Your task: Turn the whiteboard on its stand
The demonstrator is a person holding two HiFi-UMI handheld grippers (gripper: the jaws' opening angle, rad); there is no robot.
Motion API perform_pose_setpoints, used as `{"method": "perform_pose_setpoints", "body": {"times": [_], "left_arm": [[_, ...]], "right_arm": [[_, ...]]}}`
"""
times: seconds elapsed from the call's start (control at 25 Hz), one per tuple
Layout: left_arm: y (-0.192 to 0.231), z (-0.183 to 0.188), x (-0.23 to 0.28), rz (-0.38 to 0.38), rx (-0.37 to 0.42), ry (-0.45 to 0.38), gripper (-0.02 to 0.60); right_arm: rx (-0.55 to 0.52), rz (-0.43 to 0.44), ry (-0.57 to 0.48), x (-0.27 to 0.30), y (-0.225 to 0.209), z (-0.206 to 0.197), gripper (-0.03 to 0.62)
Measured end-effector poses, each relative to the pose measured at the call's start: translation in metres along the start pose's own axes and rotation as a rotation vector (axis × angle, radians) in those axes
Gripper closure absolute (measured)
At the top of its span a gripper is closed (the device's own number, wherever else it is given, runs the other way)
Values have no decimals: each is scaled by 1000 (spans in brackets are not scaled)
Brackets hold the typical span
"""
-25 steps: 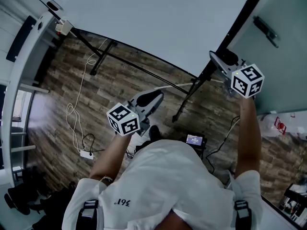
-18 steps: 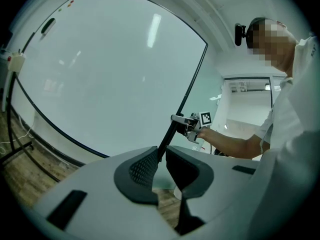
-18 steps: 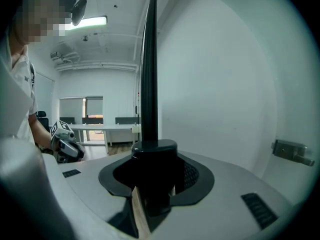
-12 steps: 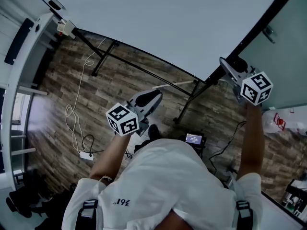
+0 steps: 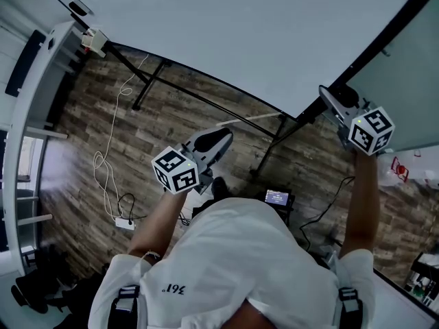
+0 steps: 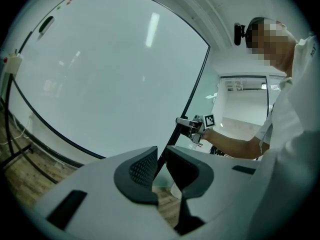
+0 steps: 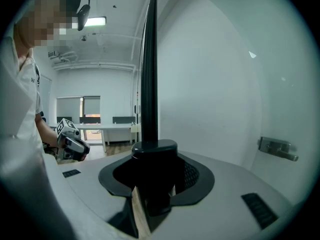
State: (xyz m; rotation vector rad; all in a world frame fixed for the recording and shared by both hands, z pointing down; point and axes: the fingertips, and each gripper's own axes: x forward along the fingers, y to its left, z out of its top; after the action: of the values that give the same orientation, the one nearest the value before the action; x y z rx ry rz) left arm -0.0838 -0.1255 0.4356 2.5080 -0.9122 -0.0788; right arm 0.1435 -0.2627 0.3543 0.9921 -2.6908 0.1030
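right tool [image 7: 155,170] grips whiteboard [image 5: 240,33] edge; left tool [image 6: 160,165] empty

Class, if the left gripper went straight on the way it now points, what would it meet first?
The left gripper would probably meet the whiteboard, near its black side edge; depth is unclear.

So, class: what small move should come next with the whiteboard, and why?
Probably sweep the right claw sideways and level. Its jaws clamp the black side edge of the whiteboard, so that push should pivot the board on its stand. The left claw hangs free, holding nothing.
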Motion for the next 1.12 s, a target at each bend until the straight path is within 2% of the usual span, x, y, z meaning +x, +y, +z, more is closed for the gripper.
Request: {"method": "perform_pose_setpoints", "body": {"times": [0.28, 1.12], "left_arm": [[3, -4, -3, 9, -14, -2, 540], [16, -13, -18, 40, -27, 10, 540]], "right_arm": [[4, -29, -24, 1, -1, 0, 411], [-64, 20, -13, 12, -14, 6, 413]]}}
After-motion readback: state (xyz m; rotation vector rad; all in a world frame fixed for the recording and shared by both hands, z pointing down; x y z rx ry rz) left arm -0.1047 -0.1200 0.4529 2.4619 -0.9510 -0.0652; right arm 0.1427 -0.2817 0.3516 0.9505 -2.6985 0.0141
